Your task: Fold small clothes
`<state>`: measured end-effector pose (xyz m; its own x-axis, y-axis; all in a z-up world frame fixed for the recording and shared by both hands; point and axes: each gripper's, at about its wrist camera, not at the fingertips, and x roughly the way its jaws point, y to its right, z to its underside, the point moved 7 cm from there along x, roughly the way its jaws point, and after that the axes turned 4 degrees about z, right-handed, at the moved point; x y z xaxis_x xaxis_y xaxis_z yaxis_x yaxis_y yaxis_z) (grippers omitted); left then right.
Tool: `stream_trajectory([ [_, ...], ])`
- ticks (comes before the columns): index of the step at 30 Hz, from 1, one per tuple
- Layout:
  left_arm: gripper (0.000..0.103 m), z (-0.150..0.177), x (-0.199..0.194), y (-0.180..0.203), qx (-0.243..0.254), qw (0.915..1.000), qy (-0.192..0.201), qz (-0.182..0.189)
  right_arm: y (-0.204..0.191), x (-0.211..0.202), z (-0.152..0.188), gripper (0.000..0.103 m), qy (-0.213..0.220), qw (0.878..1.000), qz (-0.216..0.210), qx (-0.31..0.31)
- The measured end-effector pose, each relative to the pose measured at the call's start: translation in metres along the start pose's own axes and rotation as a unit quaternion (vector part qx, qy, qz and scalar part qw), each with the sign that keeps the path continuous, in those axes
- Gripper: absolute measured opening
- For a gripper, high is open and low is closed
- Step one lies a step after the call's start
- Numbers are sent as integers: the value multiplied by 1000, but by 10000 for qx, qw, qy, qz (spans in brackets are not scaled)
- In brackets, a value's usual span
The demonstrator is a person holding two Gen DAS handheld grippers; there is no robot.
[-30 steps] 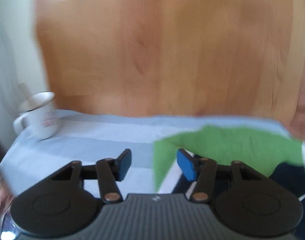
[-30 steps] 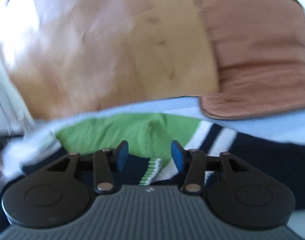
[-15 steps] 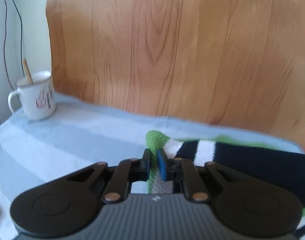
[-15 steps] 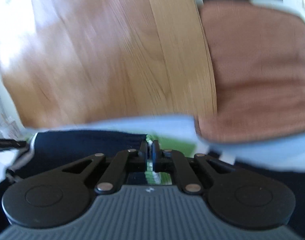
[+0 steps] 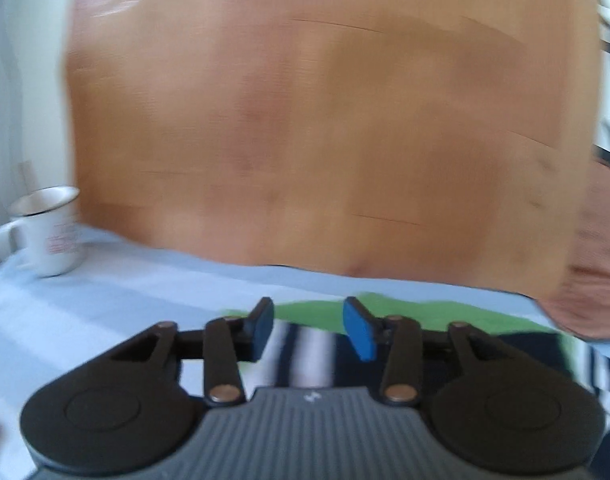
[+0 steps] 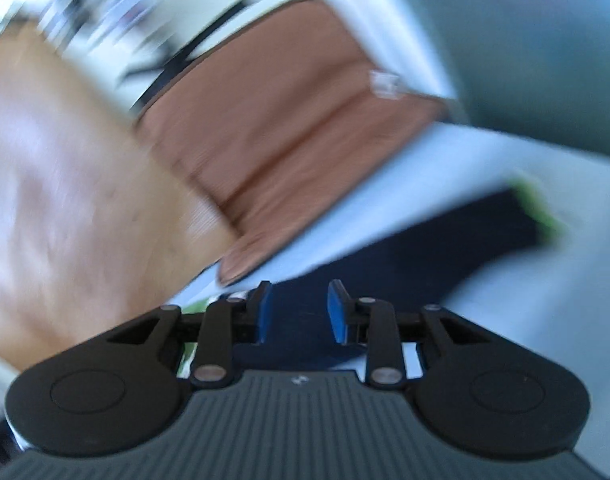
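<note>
A small knitted garment (image 5: 425,316) in green, navy and white stripes lies on a light blue striped cloth (image 5: 105,304). My left gripper (image 5: 309,326) hovers over its white and navy stripes, jaws opening, pads clear of the fabric. In the right wrist view the navy part of the garment (image 6: 445,240) stretches away to a green edge at the right. My right gripper (image 6: 301,310) is tilted above the navy fabric, its jaws opening too, with nothing pinched between them. Both views are blurred.
A white enamel mug (image 5: 49,232) stands at the left on the cloth. A wooden panel (image 5: 325,120) rises behind the work surface. A brown cushion (image 6: 289,136) lies beyond the cloth at the right.
Both grippers were shut on the garment's edge half a second ago and have now let go and opened. The right gripper has swung sideways and rolled; the garment now lies folded over.
</note>
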<state>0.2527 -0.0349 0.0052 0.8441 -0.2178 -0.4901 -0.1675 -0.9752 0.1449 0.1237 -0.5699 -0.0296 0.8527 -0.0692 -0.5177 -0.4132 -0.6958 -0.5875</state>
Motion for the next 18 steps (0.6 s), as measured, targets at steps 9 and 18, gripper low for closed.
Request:
stream_trajectory([
  [9,45,47,37,26,299,9955,-866,248,60,-10,3,43,236,9871,626,1457],
  [18,47,29,23,3,-110,9962,-700,516,-54,38,-30,8,572,9969,520,-135],
])
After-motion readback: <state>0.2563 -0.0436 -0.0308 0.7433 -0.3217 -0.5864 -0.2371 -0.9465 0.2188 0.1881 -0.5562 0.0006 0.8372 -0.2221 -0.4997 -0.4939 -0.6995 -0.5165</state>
